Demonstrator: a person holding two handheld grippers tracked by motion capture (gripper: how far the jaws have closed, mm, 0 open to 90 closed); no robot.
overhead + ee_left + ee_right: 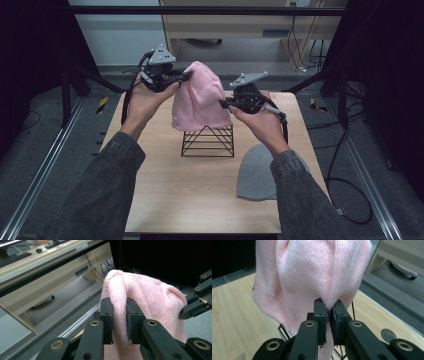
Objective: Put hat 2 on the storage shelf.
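Pink knit beanie (199, 97) held up at centre of the high view, slightly above mid-frame, draped over the top of a black wire stand (208, 141) on the wooden desk (170, 190). Lower hem of the beanie covering the stand's peak; wire base visible beneath, standing on the desk.

Left claw (186, 76) at upper left of centre in the high view, clamped on a fold of the beanie near its crown. In the left gripper view, pink knit pinched between the two black jaws at centre frame (119, 315), pads pressing the fabric from both sides, rest of the beanie bulging toward the right of the frame. Right claw (185, 307) visible there at the right edge, meeting the far side of the beanie.

Right claw (223, 102) just right of centre in the high view, clamped on the beanie's right side, lower than the left one. In the right gripper view, jaws nearly together at lower centre (329, 312), a thin pleat of pink knit nipped between them, beanie hanging across the upper half of the frame, stand wires showing below.

Grey beanie (256, 172) lying flat on the desk at lower right of the high view, partly under the right sleeve (300, 200), well apart from the stand.
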